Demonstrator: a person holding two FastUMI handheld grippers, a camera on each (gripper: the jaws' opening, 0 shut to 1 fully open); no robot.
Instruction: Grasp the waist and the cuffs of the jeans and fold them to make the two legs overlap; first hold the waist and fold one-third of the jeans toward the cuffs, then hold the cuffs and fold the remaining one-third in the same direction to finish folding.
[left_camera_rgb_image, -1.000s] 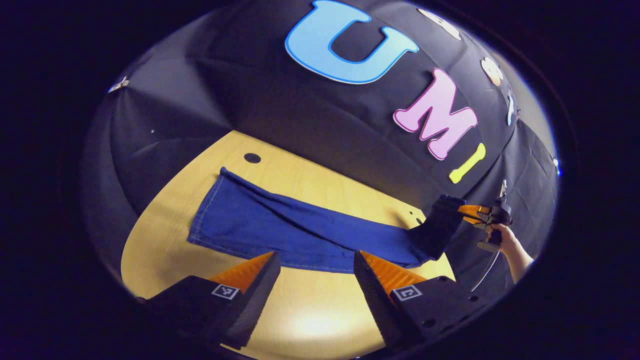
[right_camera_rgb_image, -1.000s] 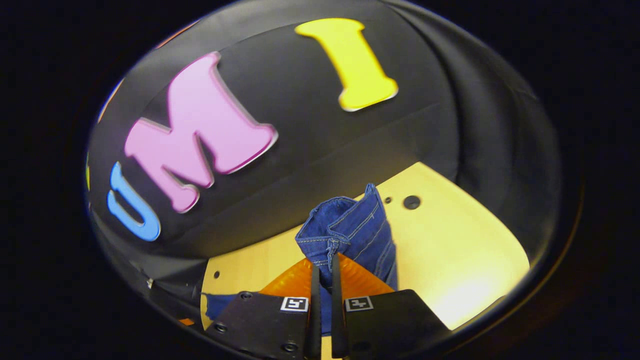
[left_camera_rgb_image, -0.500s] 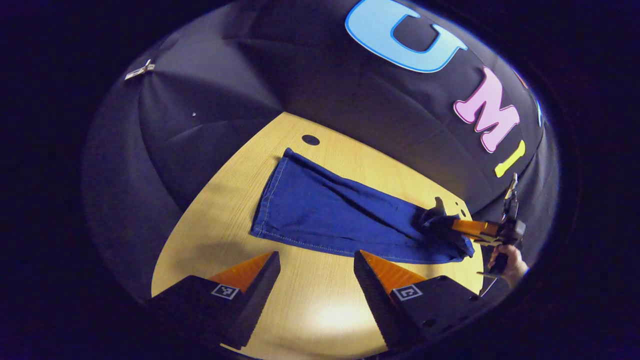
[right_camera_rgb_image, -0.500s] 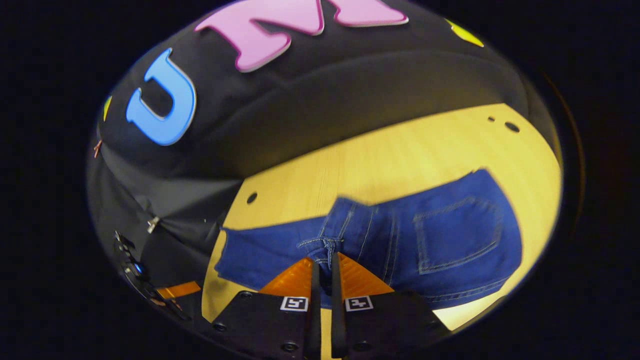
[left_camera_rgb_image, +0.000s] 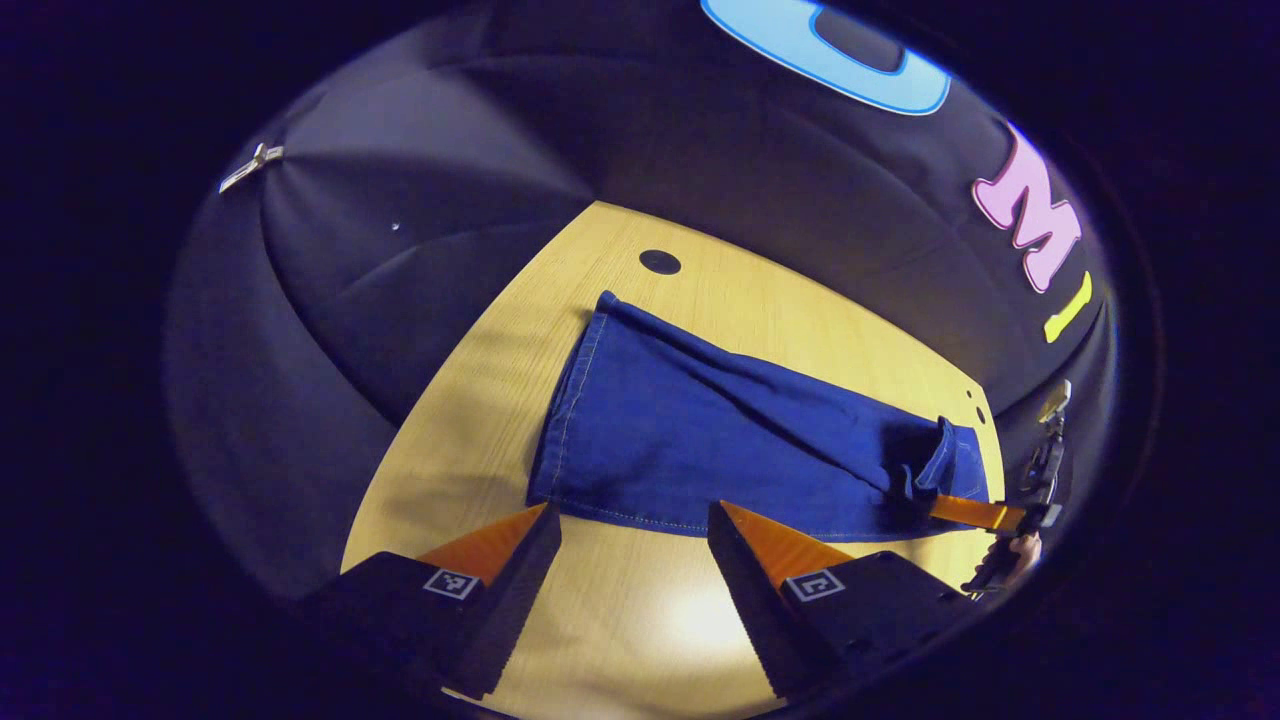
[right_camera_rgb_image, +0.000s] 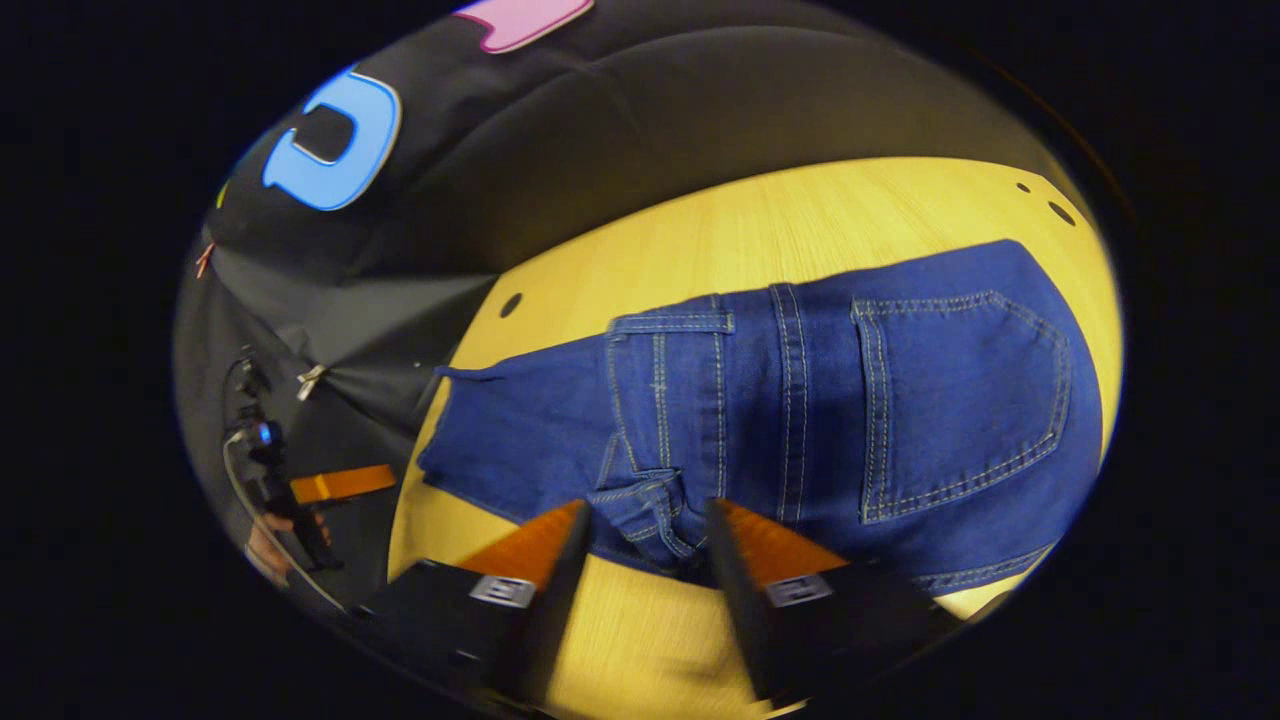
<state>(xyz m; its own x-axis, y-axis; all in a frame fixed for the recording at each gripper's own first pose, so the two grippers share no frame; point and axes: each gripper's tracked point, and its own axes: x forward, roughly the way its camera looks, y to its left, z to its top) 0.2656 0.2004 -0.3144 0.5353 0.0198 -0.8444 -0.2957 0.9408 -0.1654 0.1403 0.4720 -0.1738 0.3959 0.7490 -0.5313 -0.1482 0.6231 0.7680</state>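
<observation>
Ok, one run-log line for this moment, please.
stage: waist fold laid | jeans: flat on table | right gripper: open, off waist | left gripper: open, near cuffs

No readable words, brands or numbers appear. The only markings are small square black-and-white coded tags, one on each finger of the left gripper (left_camera_rgb_image: 632, 560) and the right gripper (right_camera_rgb_image: 640, 560); they carry no legible text.

Light wooden table (left_camera_rgb_image: 500, 380), black cloth wall (left_camera_rgb_image: 420, 230) behind
</observation>
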